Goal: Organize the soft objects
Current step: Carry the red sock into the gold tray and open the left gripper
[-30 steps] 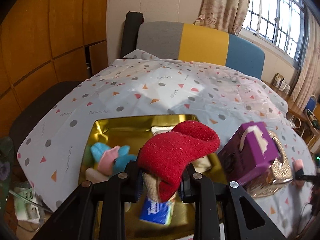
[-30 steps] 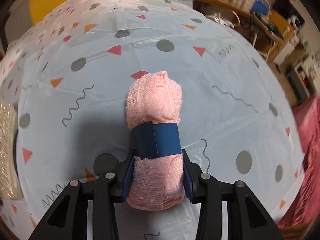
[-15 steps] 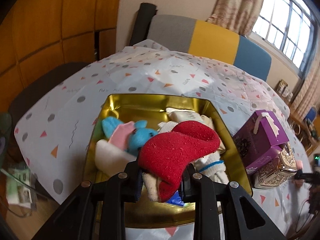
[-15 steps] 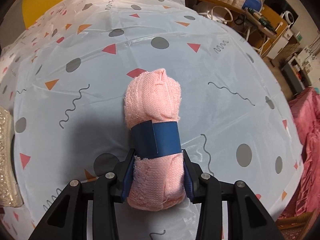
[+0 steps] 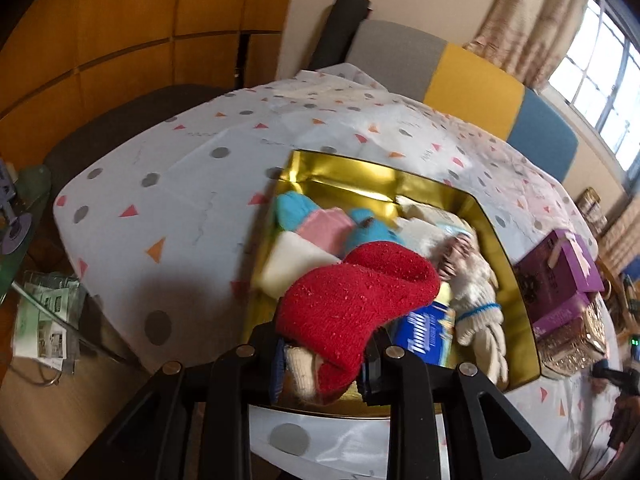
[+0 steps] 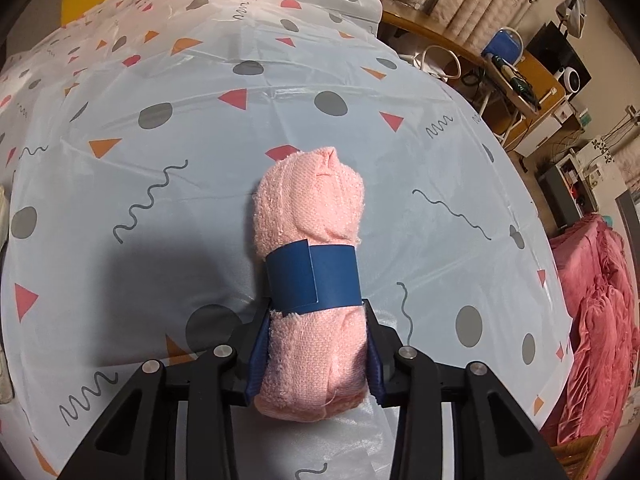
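My left gripper [image 5: 322,360] is shut on a red fuzzy sock [image 5: 356,296] with a cream cuff and holds it over the near edge of a gold tray [image 5: 344,172]. The tray holds a blue and pink plush toy [image 5: 324,222], a white pad [image 5: 294,266], a blue tissue pack [image 5: 424,330] and white knit gloves [image 5: 478,320]. My right gripper [image 6: 316,354] is shut on a rolled pink towel [image 6: 312,216] with a blue paper band [image 6: 314,278], over the patterned tablecloth [image 6: 160,184].
A purple gift box [image 5: 560,280] sits on a glittery gold box [image 5: 572,344] right of the tray. A sofa with grey, yellow and blue cushions [image 5: 472,84] stands behind the table. Papers [image 5: 44,320] lie on the floor at left. A pink bedspread [image 6: 596,320] lies at right.
The left gripper with the red sock has swung left and tilted down over the tray's near edge. The right gripper still holds the pink towel; its view has shifted slightly.
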Motion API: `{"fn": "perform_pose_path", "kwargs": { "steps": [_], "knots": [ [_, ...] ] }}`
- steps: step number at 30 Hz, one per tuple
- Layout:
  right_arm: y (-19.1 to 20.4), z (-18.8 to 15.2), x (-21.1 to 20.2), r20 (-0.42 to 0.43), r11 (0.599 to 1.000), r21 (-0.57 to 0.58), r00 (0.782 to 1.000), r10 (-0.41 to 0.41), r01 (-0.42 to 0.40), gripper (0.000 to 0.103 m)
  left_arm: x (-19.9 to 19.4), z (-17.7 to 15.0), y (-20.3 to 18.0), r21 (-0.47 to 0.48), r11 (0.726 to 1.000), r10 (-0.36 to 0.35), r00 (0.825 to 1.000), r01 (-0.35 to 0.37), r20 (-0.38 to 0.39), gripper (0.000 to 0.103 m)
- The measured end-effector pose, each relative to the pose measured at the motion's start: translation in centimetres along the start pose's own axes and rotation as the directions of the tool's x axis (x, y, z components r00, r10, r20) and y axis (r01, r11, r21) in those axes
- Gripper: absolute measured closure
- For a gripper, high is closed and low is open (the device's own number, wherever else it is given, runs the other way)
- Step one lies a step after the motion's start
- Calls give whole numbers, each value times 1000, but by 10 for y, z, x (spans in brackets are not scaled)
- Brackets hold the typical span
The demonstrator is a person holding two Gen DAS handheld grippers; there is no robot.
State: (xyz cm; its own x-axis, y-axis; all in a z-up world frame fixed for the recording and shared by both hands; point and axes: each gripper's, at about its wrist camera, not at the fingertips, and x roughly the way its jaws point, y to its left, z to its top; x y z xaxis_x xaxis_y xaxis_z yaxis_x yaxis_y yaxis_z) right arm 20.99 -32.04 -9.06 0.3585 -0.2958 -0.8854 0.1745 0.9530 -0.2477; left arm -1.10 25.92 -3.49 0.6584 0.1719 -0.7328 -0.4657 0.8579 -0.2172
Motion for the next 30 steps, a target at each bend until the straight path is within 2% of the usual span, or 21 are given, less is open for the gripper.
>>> {"fn": "perform_pose_path", "kwargs": {
  "steps": [4,13,16,19,26,30],
  "knots": [
    [-4,0,2,3,1000,-15,1000,-7,7,64,8,-5,-27,74,997,-16,1000,17,-14,75],
    [0,-1,-2,5,1000,-23,1000,-6,6,65,40,-15,-56,161,987,21,998,-10,-66,72],
    [-1,0,-2,5,1000,-21,1000,-6,6,65,44,-16,-59,174,984,32,997,-21,-63,66],
    [-1,0,-2,6,1000,-23,1000,-7,7,65,43,-16,-58,172,985,33,998,-23,-55,53],
    [-2,1,-2,5,1000,-17,1000,-2,2,65,30,-12,-55,164,986,37,999,-33,-22,43],
    [-4,2,-1,3,1000,-8,1000,5,-5,65,17,-13,-54,160,987,31,999,-32,7,34]
  ]
}}
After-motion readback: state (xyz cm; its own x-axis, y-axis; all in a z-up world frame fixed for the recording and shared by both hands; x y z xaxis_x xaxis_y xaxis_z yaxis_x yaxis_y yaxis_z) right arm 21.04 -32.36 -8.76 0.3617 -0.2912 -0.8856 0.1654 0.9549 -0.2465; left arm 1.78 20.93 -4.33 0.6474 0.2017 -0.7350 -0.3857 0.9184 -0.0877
